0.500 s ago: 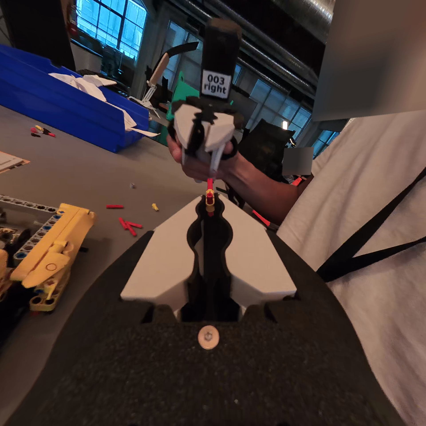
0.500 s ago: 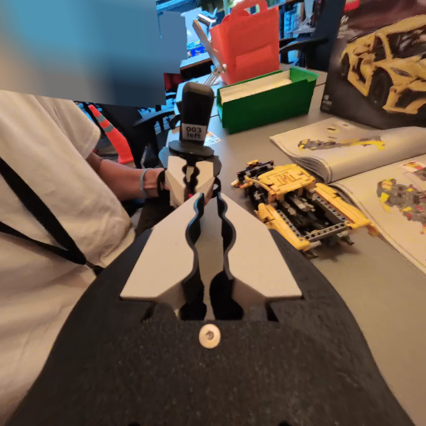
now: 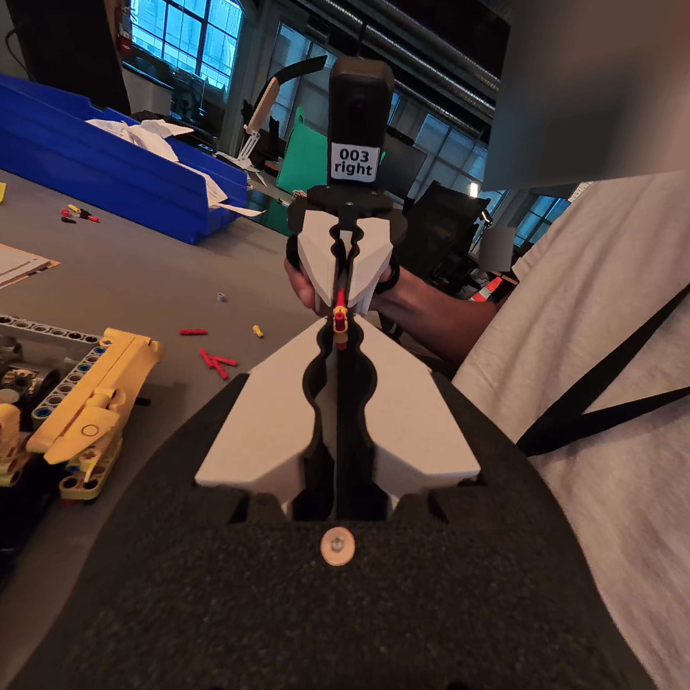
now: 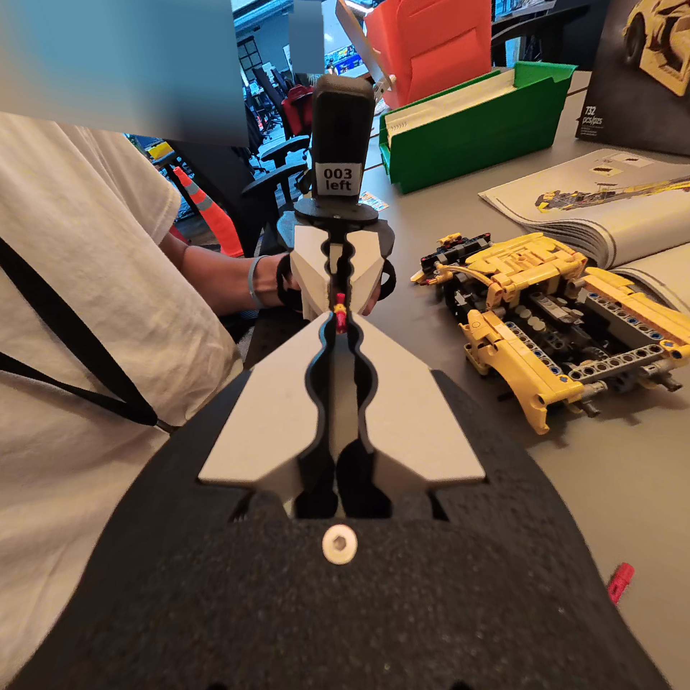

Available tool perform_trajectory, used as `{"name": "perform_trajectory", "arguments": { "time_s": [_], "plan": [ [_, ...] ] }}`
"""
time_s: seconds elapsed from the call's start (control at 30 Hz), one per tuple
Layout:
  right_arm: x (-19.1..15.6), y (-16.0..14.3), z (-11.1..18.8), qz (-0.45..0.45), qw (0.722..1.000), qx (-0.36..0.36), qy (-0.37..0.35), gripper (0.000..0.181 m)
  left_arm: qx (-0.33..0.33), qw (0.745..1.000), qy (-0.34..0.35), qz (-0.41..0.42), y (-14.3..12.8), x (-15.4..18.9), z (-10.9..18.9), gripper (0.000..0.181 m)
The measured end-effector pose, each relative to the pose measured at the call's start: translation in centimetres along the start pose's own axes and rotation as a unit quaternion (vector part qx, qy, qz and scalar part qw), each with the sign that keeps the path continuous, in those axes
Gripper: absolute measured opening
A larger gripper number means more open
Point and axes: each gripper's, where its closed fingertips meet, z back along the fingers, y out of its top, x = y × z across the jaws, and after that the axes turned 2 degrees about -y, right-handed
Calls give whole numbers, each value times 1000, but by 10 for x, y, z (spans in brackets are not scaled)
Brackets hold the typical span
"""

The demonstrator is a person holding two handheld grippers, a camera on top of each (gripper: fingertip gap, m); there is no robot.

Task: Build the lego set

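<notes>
Step in hand: mating a red axle [image 3: 340, 298] w/ a yellow connector [image 3: 340, 328] mid-air, above the worktop [image 3: 149, 276]. Left gripper [image 3: 340, 332] jaws closed on connector, right gripper [image 4: 340, 323] jaws clamp axle. Next: push straight, keep aligned
</notes>
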Motion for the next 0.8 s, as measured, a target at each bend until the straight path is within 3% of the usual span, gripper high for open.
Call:
{"name": "perform_trajectory", "arguments": {
  "time_s": [0.37,0.53,0.57,0.63,0.7,0.8],
  "plan": [
    [-1,0,-3,-15,999,31,7,3,9,1000,7,-3,2,0,0,6],
    [0,-2,5,-17,1000,-2,13,4,-7,1000,10,-12,-1,0,-3,7],
    [8,-1,14,-24,1000,-7,-4,12,-13,999,27,-16,-2,-6,-1,6],
    [42,-18,39,-29,994,-66,-83,12,-33,996,85,-25,-7,-25,6,6],
    [82,-59,66,-7,969,-169,-180,16,-54,991,116,-34,-14,-33,8,7],
    [117,-99,87,-15,937,-256,-237,26,-79,988,124,-35,-24,-36,3,7]
  ]
}}
